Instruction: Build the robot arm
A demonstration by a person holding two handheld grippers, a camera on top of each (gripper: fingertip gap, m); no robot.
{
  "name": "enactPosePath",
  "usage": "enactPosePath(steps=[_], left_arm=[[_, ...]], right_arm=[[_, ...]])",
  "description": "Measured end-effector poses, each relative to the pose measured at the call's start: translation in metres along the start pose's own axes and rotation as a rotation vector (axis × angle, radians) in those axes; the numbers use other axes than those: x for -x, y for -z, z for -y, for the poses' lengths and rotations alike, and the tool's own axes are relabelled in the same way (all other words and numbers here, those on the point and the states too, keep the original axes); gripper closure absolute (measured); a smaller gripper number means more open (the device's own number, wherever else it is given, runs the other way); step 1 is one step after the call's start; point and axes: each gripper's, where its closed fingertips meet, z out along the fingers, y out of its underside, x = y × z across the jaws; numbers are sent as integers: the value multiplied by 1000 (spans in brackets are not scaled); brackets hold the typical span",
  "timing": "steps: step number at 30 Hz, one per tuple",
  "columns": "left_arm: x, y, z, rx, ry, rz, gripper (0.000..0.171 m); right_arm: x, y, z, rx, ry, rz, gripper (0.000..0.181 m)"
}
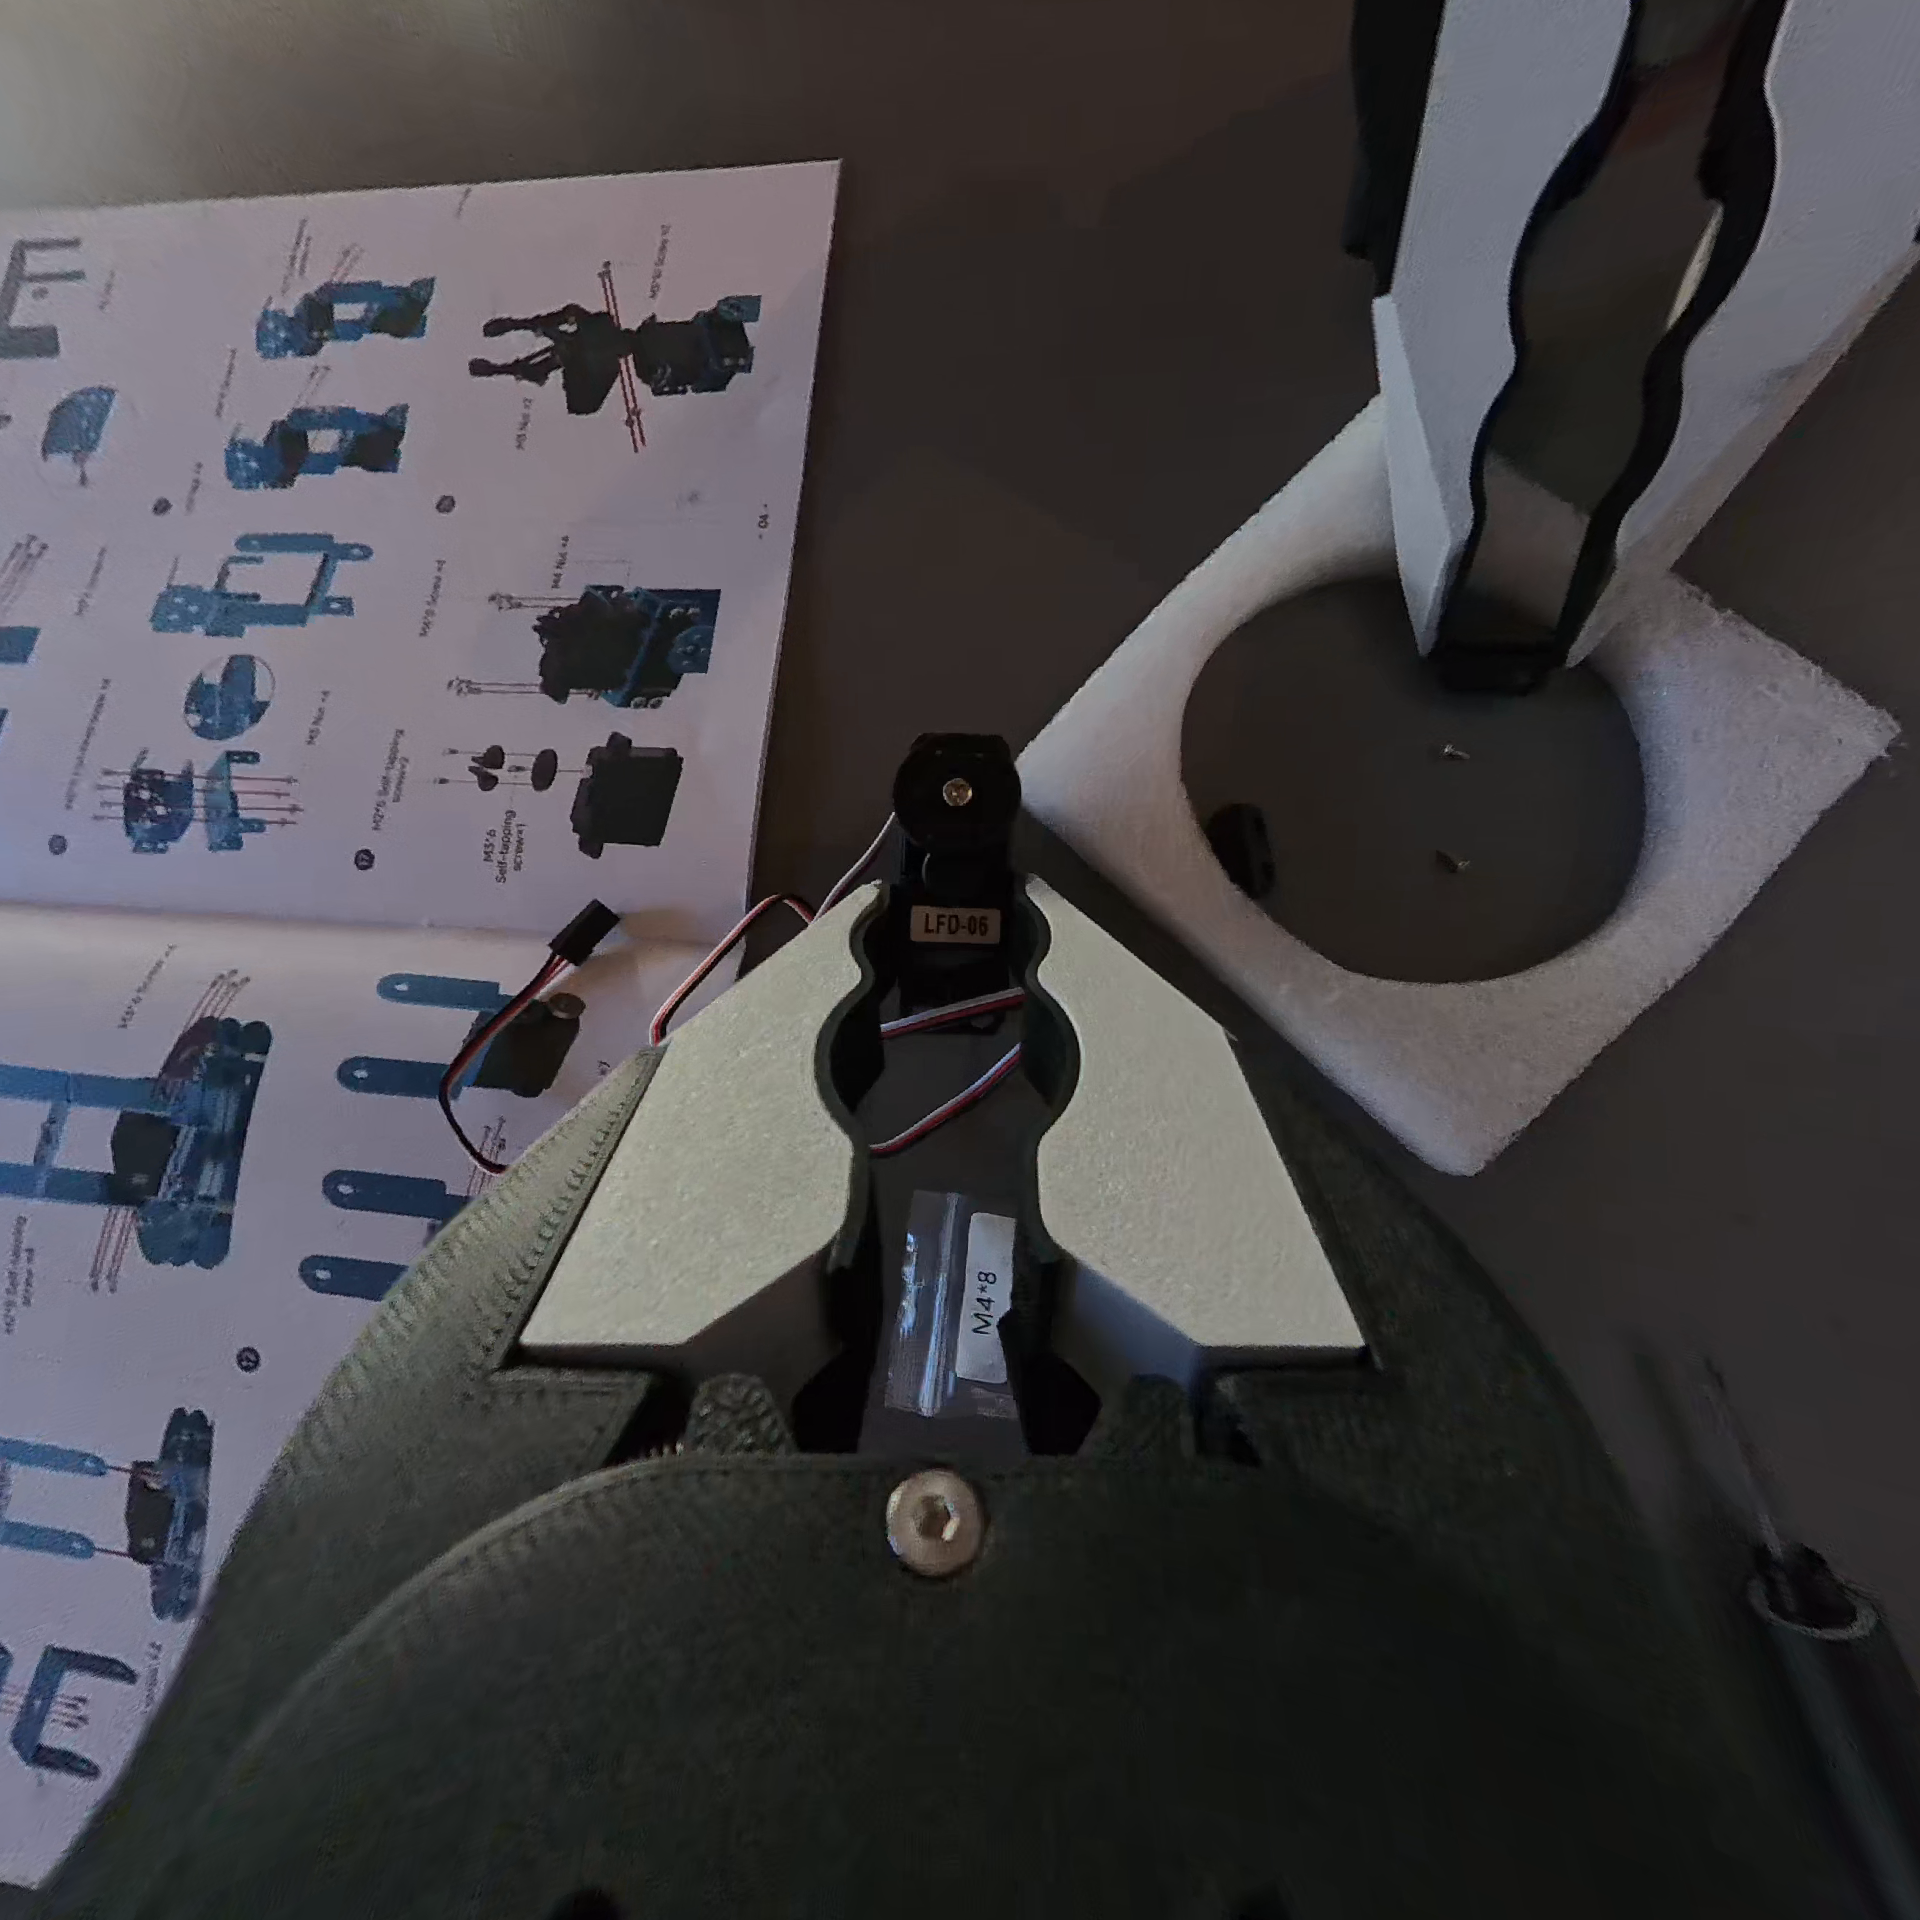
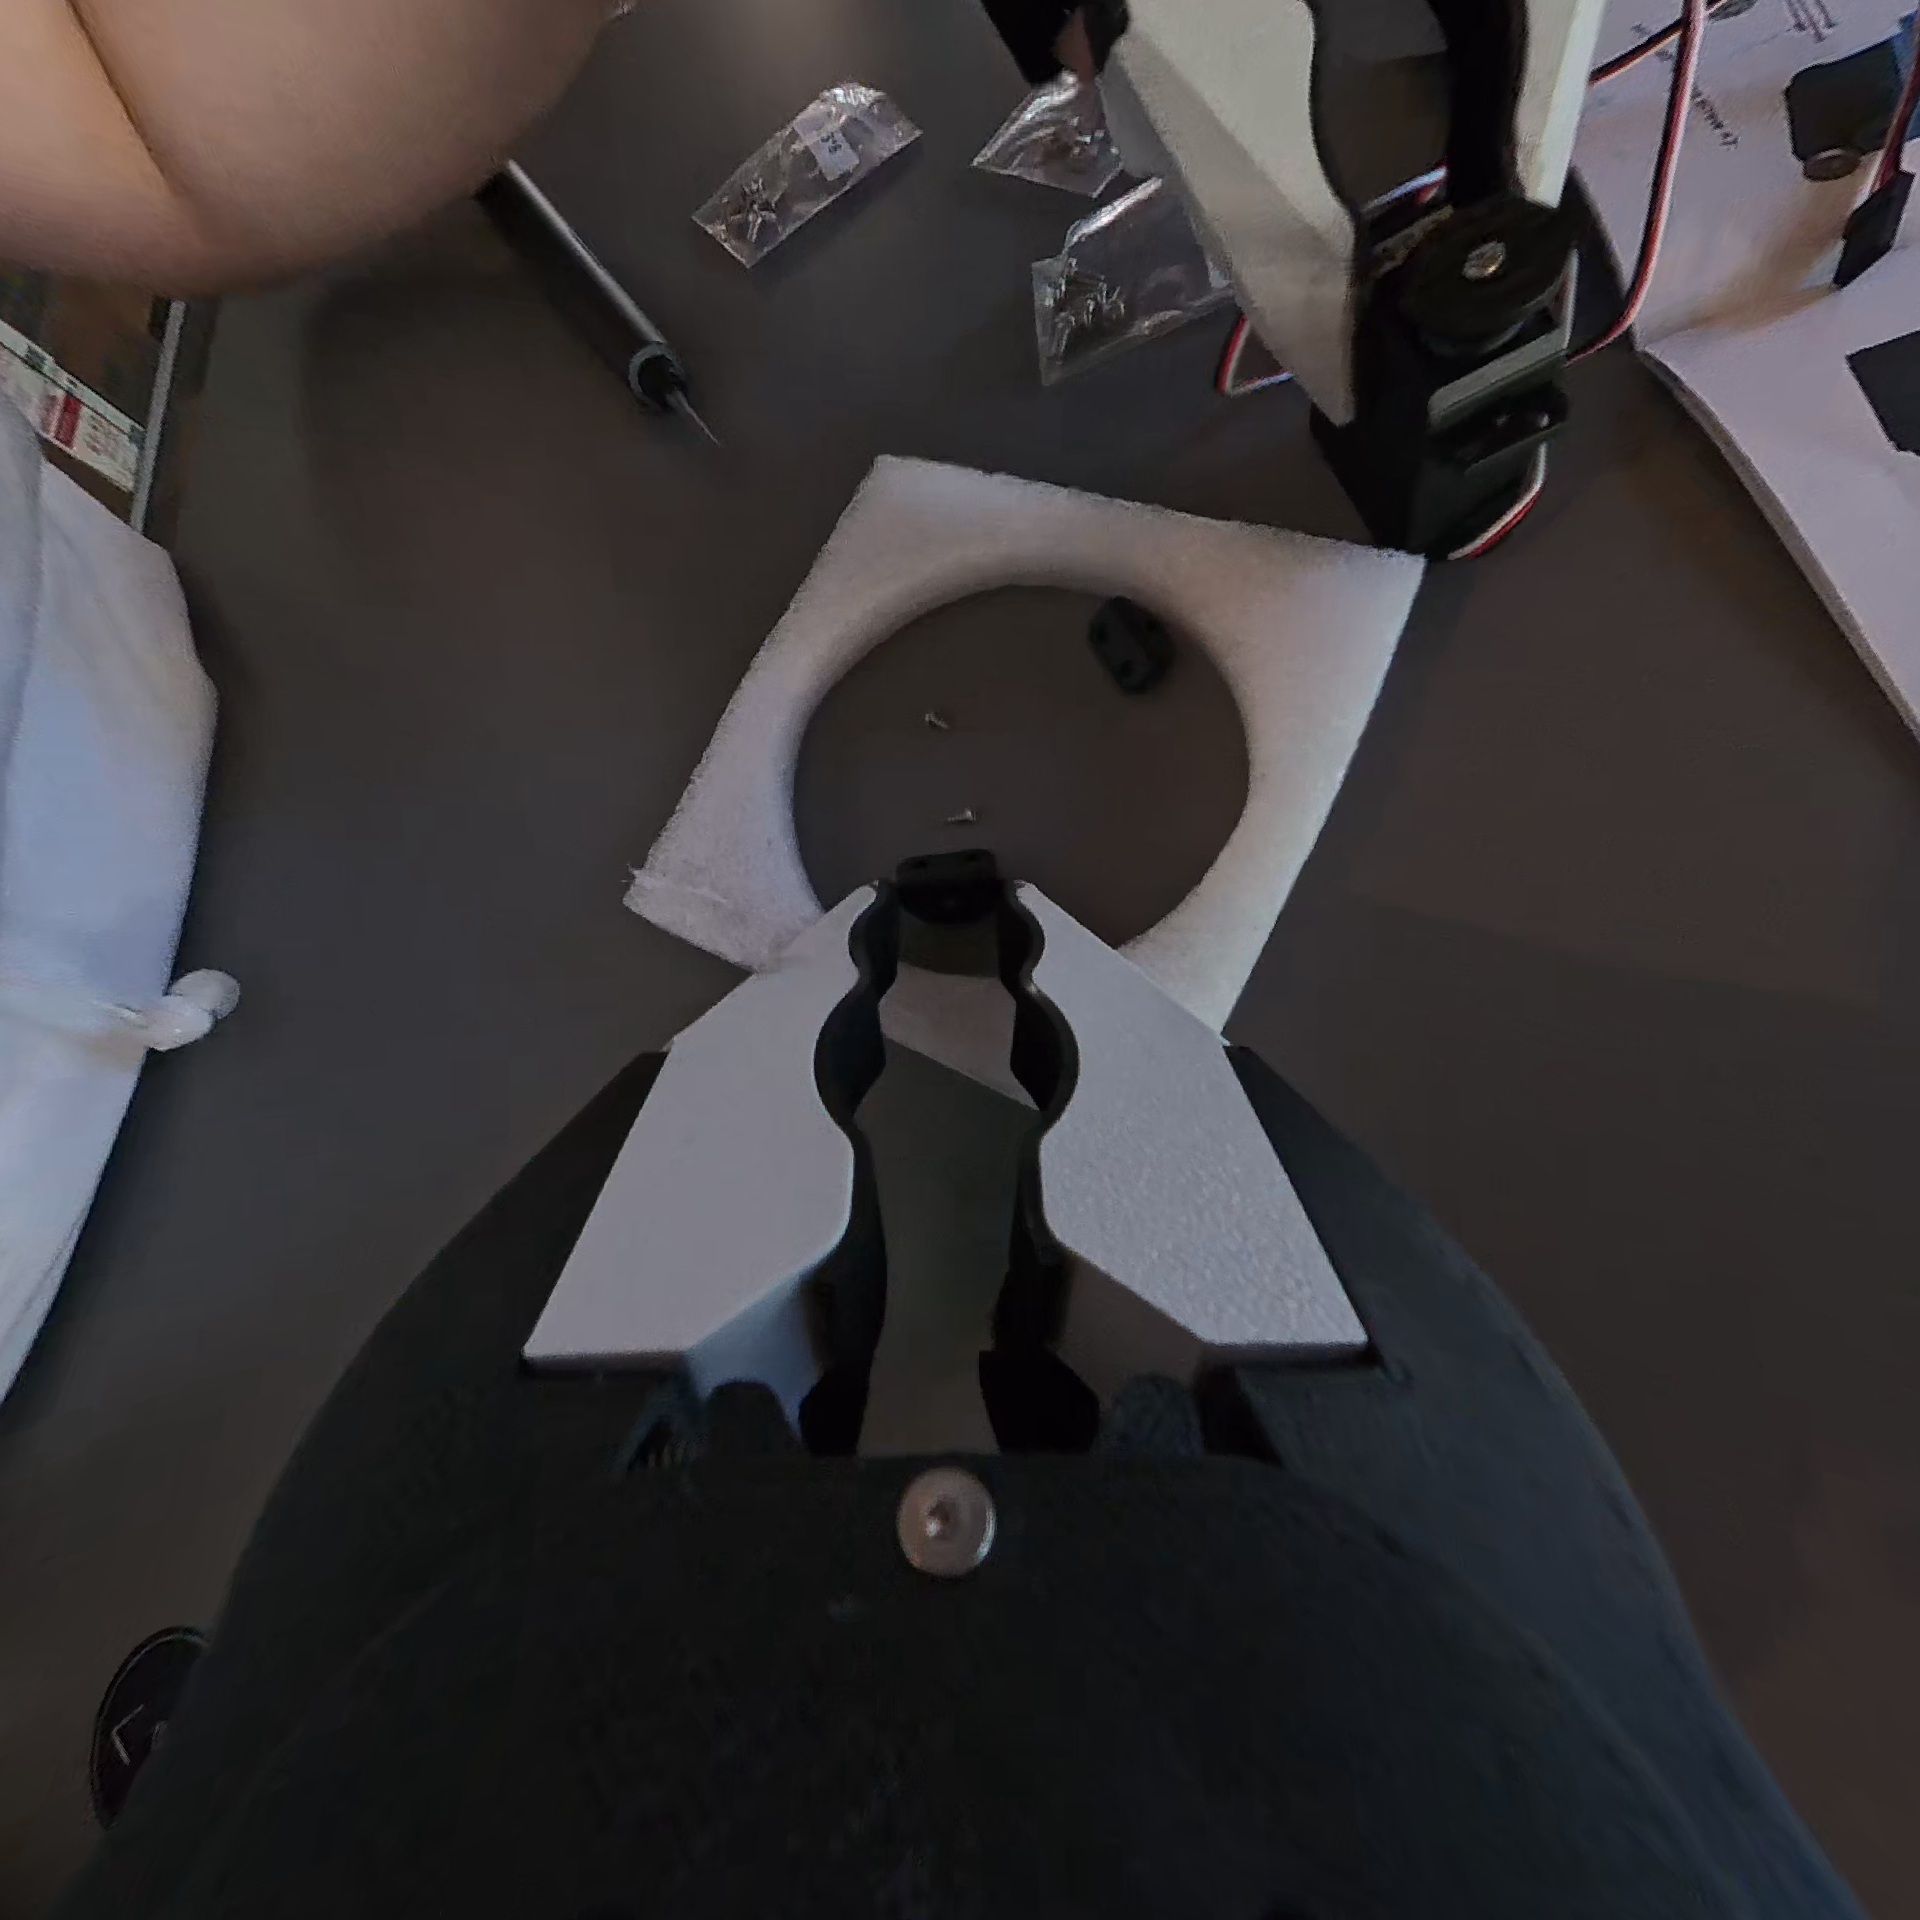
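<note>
The left gripper [image 1: 951, 914] is clenched on a black servo [image 1: 951, 935] with a round horn already screwed on, held over the desk [image 1: 1039, 312] beside the manual [image 1: 416, 520]. The right gripper [image 2: 948, 904] grasps a small black part [image 2: 948, 873] inside the foam ring [image 2: 1299, 644], where two loose screws [image 2: 961, 818] and another black piece [image 2: 1127, 642] lie unmounted.

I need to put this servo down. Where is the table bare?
Bare table lies left of the foam, between the screwdriver and the white cloth; also right of the foam, below the manual. Crowded: the screw bags above.
</note>
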Motion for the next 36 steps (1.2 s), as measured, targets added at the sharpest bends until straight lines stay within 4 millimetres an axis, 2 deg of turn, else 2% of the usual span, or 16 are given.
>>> enactPosePath(steps=[13,15,27,29,36], left_arm=[[0,-2,-10,7,16,-30,147],[-1,-1,-9,-11,20,-54,151],[-5,4,-12,-69,-9,-113,151],[-3,7,-11,-74,3,-110,139],[-4,30,2,-141,93,-156,137]], right_arm=[[-5,4,18,-136,-43,34,162],[-5,5,19,-142,-46,33,162],[-2,4,20,-135,-30,32,162],[-2,4,20,-140,-31,31,162],[-4,7,26,-169,-7,4,163]])
